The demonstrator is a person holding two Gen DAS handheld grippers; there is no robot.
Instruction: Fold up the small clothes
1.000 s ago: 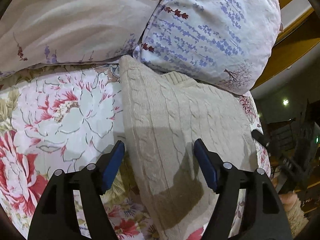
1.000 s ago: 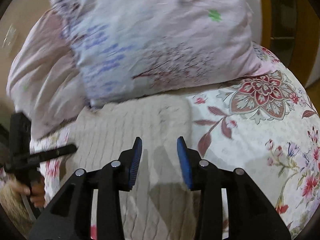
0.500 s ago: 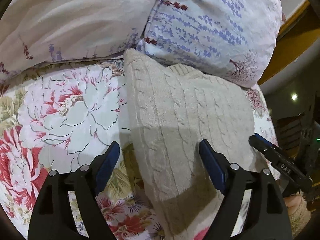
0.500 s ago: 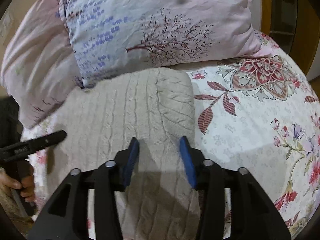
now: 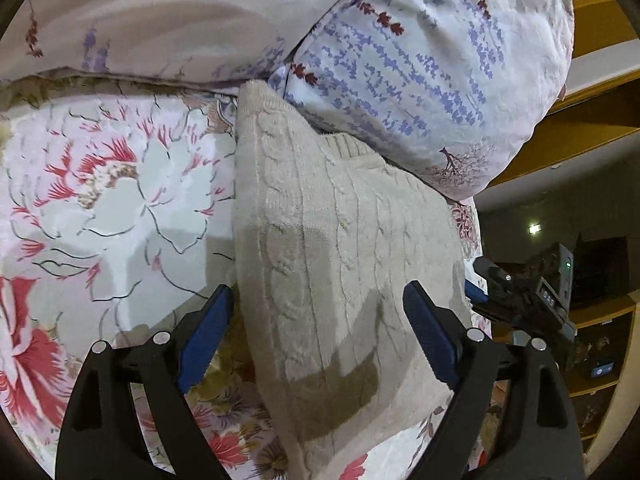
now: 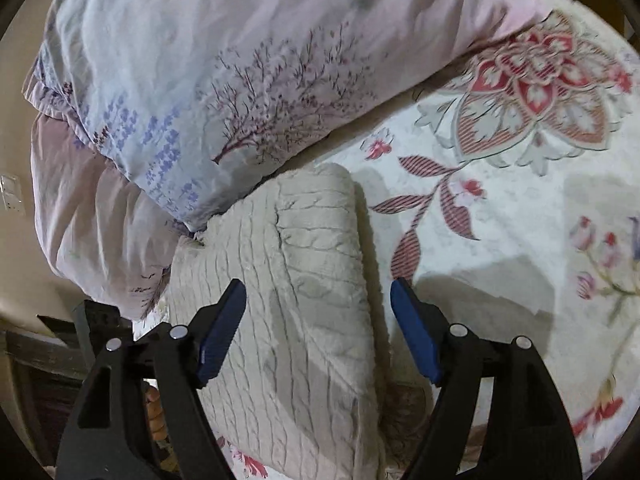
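Observation:
A cream cable-knit sweater (image 5: 340, 248) lies folded into a long strip on the floral bedsheet (image 5: 104, 200), its far end against the pillows. My left gripper (image 5: 318, 340) hovers over the strip's near left part, jaws opening wide, pads clear of the knit. In the right wrist view the same sweater (image 6: 304, 280) runs up the middle. My right gripper (image 6: 318, 334) straddles its right edge, jaws opening, touching nothing. The right gripper (image 5: 520, 300) also shows at the right edge of the left wrist view.
Two pillows lie at the bed's head: a lavender-print one (image 5: 432, 60) resting on the sweater's far end and a pale pink one (image 5: 152, 12). Floral sheet (image 6: 500, 200) spreads to the right. Wooden furniture (image 5: 600, 340) stands beyond the bed edge. A hand (image 6: 154, 408) shows low left.
Both grippers' jaws have spread, the right one much wider. The right gripper slid right along the sweater and rolled; the left dipped slightly toward the knit.

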